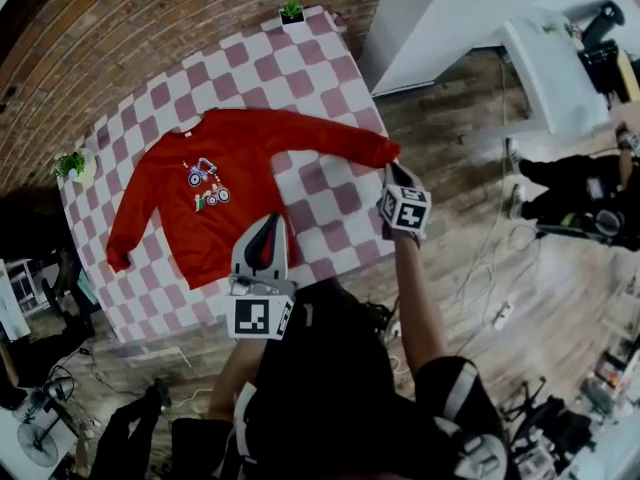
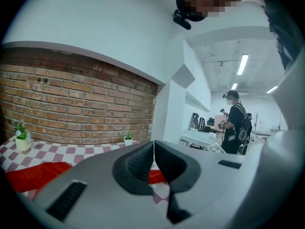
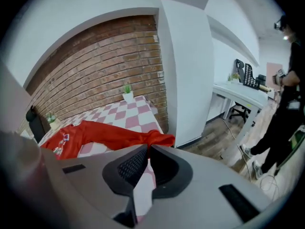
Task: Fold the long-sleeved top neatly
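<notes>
- At the far left of the head view, a small potted plant point(image 1: 70, 164) sits at the edge of the checked tablecloth point(image 1: 320, 78). The dark clutter below it is too dim to make out.
- The red long-sleeved top point(image 1: 260, 148) lies flat and front up on that cloth. The sleeve at picture left point(image 1: 125, 223) angles down toward the near-left corner.
- The chest print point(image 1: 206, 184) shows small wheeled vehicles. Any lettering in it is too small to read.
- The left gripper point(image 2: 153, 144) hangs over the top's near hem, jaws pressed together with nothing between them. In the head view it covers part of that hem. In its own view the top shows only as red strips either side of the jaws.
- Its marker cube point(image 1: 258, 316) bears a black-and-white square pattern, not writing.
- The wearer's dark torso cuts off the table's near edge.
- A second potted plant point(image 1: 291, 11) stands at the table's far edge.
- The other sleeve point(image 1: 330, 140) stretches to the table's right edge, where its cuff point(image 1: 386, 152) is bunched.
- The right gripper point(image 3: 148, 148) meets that cuff, jaws drawn narrow with the tips pinching the red fabric.
- At the far right, a person point(image 1: 575, 193) in dark clothes is cut off by the frame edge.
</notes>
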`<state>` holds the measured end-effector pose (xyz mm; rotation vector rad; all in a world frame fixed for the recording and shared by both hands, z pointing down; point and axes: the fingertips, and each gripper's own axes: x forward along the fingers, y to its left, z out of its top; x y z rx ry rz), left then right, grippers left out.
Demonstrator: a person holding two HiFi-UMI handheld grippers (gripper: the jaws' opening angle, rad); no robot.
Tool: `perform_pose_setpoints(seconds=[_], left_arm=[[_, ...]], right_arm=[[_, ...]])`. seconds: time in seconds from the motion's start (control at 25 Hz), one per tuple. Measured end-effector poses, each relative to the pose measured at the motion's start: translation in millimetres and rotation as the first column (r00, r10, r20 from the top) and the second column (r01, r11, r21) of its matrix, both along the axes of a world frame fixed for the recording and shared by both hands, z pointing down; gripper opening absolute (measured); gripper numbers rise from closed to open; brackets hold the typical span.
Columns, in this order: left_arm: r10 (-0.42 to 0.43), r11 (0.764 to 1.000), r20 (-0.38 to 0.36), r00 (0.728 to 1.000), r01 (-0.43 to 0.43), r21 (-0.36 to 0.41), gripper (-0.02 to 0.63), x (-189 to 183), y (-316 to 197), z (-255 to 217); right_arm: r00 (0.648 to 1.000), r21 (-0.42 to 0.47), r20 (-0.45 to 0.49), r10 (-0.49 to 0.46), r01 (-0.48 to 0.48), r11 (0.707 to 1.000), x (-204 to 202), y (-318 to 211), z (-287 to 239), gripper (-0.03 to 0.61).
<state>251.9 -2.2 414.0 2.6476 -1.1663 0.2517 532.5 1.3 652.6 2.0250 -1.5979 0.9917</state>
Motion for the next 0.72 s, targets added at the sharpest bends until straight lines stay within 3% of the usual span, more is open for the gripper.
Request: perform_pose_setpoints(seconds=[0.28,0.72], left_arm=[[-0.088,0.996,0.016,0.996,0.089,-0.009,0.011,-32,17,-15],[-0.255,0.967,0.011,0.967,0.255,0.011,0.011,-102,21,-27]], right_arm=[[0.985,0.039,-0.088,-0.151,0.155,0.987,-21,-15,-38,0.023],[0.924,0.087,-0.185,-0.335,0.355,0.931,-83,-52,-85,0.023]])
